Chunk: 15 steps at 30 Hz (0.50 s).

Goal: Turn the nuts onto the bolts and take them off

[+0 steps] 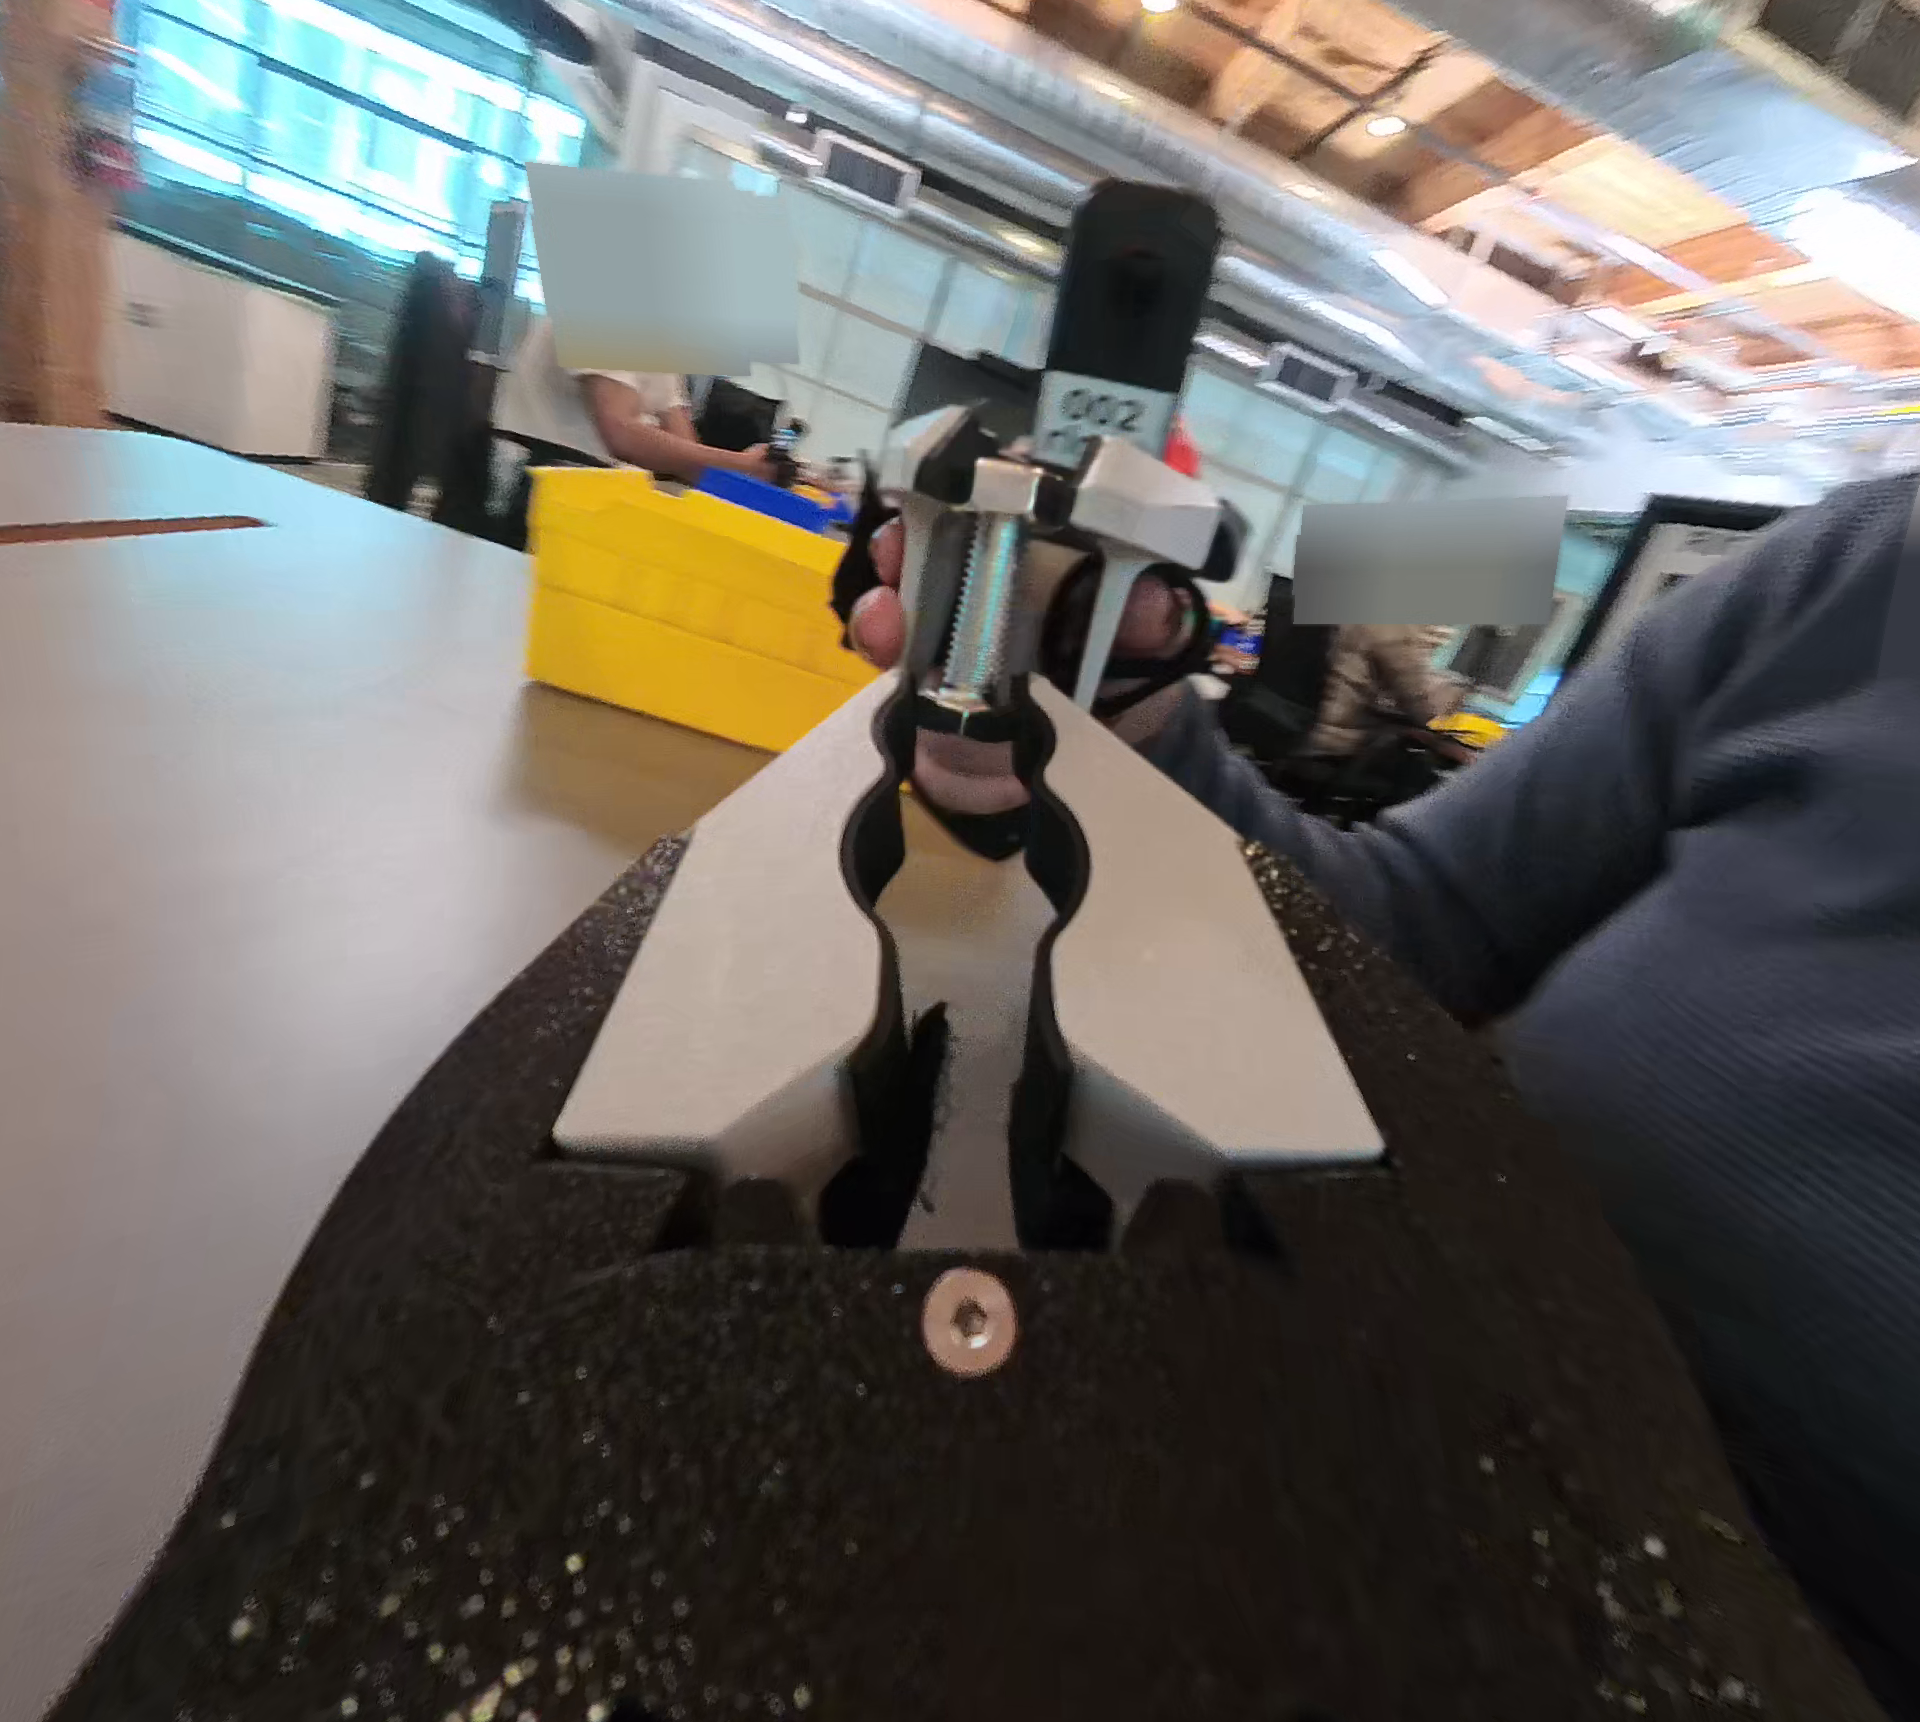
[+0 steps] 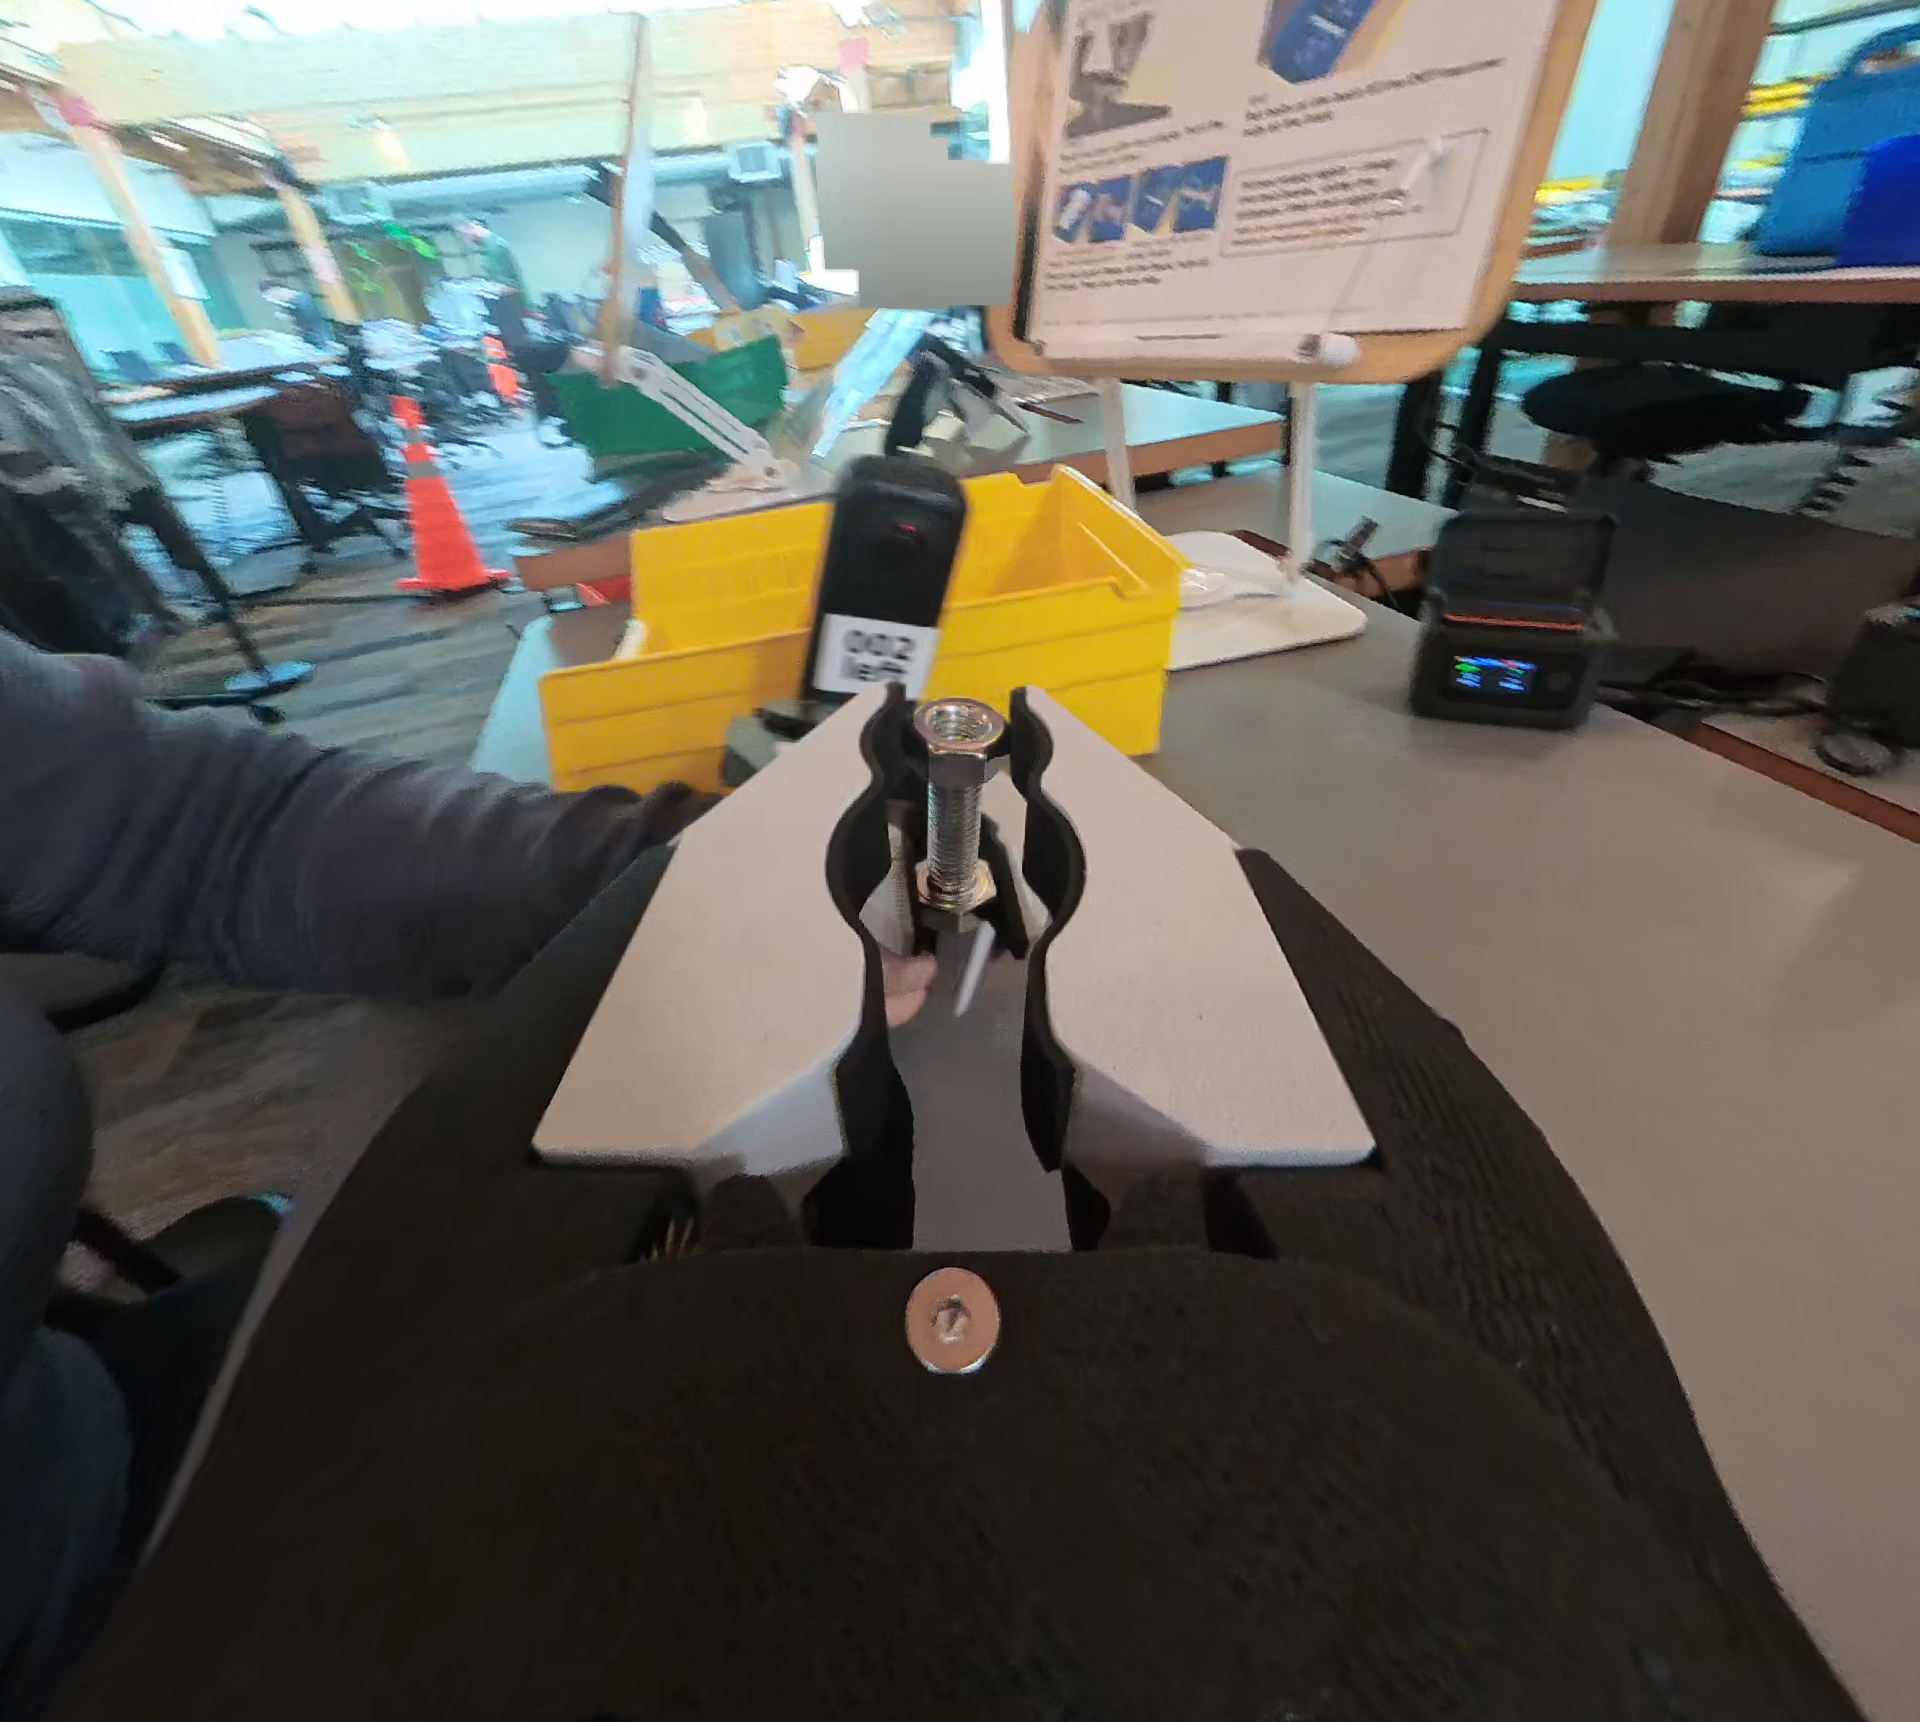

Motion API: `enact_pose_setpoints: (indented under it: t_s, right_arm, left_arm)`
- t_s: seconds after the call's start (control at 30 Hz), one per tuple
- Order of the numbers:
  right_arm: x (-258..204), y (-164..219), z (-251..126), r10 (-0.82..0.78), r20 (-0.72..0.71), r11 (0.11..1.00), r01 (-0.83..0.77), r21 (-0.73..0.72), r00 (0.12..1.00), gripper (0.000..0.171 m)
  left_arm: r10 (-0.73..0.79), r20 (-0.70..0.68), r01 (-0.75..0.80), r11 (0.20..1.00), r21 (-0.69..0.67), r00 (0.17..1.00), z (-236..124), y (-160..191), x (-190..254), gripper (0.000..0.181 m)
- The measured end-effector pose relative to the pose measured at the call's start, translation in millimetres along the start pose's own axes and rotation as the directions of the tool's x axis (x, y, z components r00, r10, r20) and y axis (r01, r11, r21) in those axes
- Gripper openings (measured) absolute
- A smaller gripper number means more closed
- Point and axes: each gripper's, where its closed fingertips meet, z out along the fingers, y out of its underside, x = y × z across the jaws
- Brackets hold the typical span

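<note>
Left tongs point(image 1: 961, 716) clamped on the hex nut point(image 1: 958, 718) at one end of the bolt point(image 1: 987, 592). Right tongs point(image 2: 954, 737) clamped on the bolt's other end, both held above the worktop point(image 2: 1455, 893) near a yellow bin point(image 2: 1039, 633).

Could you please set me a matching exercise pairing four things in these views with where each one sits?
Things:
1. bolt
2. yellow bin
3. traffic cone
4. black device

Places:
A. on the floor
B. held between the left gripper and right gripper
C. on the table, far right
D. on the table, just behind the bolt

Pairs: 1-B, 2-D, 3-A, 4-C
</note>
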Motion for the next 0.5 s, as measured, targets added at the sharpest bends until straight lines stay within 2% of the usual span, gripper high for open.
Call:
enact_pose_setpoints:
  t_s: [0.13, 0.3, 0.4, 0.5]
  right_arm:
    - [19.9, 3.3, 5.2, -0.035, -0.194, 0.998, 0.025, -0.053, 0.980, 0.018]
    - [42.3, 13.9, 8.1, -0.112, -0.434, 0.990, 0.061, -0.130, 0.894, 0.019]
    - [39.4, 12.6, 10.6, -0.169, -0.436, 0.984, 0.127, -0.124, 0.884, 0.019]
    - [37.1, 13.7, 11.4, -0.117, -0.388, 0.992, 0.087, -0.094, 0.914, 0.016]
  left_arm:
    - [0.086, 0.213, -0.087, 0.996, -0.006, 0.973, -0.7, -1.1, -20.6, 0.016]
    - [0.120, 0.418, -0.109, 0.993, -0.050, 0.900, -3.4, 5.5, -40.7, 0.016]
    - [0.143, 0.402, -0.126, 0.990, -0.068, 0.904, -1.5, 6.3, -38.3, 0.016]
    - [0.103, 0.366, -0.093, 0.995, -0.045, 0.925, -1.8, 5.5, -36.4, 0.016]
